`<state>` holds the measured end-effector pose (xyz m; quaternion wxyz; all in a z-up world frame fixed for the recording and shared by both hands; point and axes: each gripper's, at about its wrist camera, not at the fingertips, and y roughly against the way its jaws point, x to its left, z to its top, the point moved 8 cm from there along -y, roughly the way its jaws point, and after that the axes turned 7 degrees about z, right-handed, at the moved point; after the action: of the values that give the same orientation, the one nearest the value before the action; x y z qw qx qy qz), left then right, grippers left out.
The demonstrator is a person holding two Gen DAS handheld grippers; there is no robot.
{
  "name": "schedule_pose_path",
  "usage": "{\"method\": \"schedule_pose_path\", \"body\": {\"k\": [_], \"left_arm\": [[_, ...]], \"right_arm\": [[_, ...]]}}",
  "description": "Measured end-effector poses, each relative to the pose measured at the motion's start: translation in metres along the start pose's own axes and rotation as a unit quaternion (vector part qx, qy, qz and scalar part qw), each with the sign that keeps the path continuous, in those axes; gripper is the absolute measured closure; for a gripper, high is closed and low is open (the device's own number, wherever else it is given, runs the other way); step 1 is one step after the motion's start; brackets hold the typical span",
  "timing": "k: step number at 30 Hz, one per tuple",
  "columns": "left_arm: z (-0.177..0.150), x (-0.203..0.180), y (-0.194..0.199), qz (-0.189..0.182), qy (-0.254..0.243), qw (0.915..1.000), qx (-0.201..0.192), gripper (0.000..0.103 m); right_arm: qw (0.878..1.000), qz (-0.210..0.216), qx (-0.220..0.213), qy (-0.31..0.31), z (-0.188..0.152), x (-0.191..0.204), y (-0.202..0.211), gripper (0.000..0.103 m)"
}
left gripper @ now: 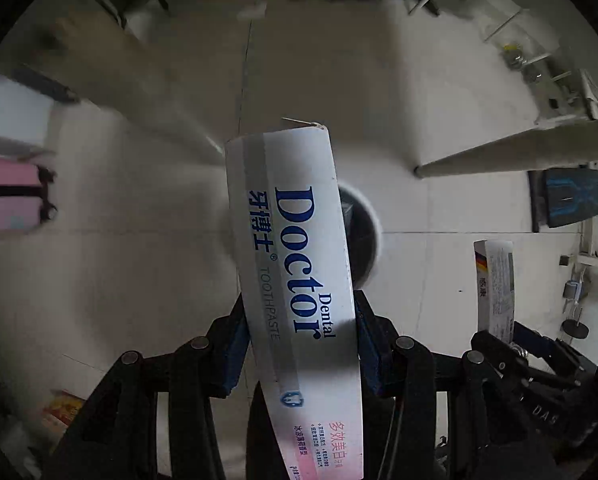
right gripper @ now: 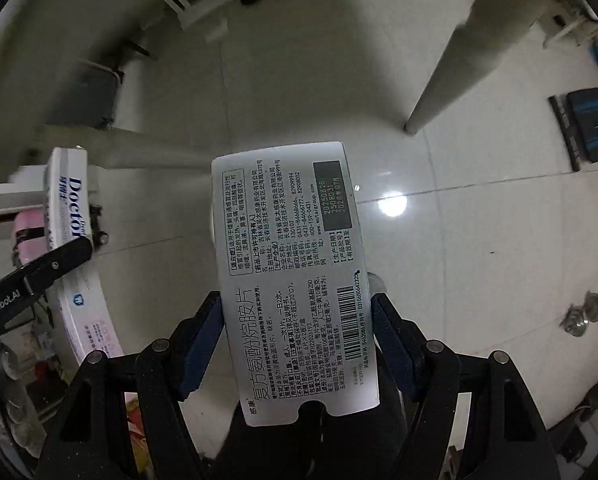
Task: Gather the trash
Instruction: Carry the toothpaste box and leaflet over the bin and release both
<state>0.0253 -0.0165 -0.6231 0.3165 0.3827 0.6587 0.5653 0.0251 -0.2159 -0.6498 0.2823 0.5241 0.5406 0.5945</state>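
Between the blue pads of our left gripper (left gripper: 301, 344) we pinch a long white cardboard toothpaste box printed "Dental Doctor" in blue (left gripper: 295, 264); its flanks are pressed by both pads, and it runs forward and slightly left from the jaws, its far flap ajar. Our right gripper (right gripper: 297, 340) is likewise closed on a flat white medicine carton covered in black Chinese print with a barcode (right gripper: 291, 272), held by its long edges and standing straight out ahead of the fingers.

From the left wrist, the right gripper and its carton show low at the right; from the right wrist, the left gripper's black finger marked "GenRobot.AI" and the toothpaste box show at the left, so the two boxes are side by side, apart.

Just beyond the toothpaste box, partly hidden behind it on its right side, we see a dark round bin opening with a pale rim (left gripper: 363, 232) on the glossy pale tiled floor (right gripper: 479, 240). Farther right a slim pale furniture leg (right gripper: 439, 72) meets the floor, with a black-and-blue flat device (right gripper: 591, 124) beyond it. To the left sits a pink item with black trim (left gripper: 7, 196).
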Motion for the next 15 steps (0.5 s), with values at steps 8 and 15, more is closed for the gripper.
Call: {"method": "schedule_pose_path", "body": {"k": [8,15], "left_arm": [[0.015,-0.009,-0.129,-0.058,0.022,0.9974,0.037,0.055],[0.004,0.003,-0.145,-0.053,0.028,0.9978,0.030,0.011]], "right_arm": [[1.000,0.018,0.013,-0.016,0.010,-0.041,-0.145,0.028],[0.998,0.061,0.016,-0.015,0.024,-0.040,-0.193,0.006]]}}
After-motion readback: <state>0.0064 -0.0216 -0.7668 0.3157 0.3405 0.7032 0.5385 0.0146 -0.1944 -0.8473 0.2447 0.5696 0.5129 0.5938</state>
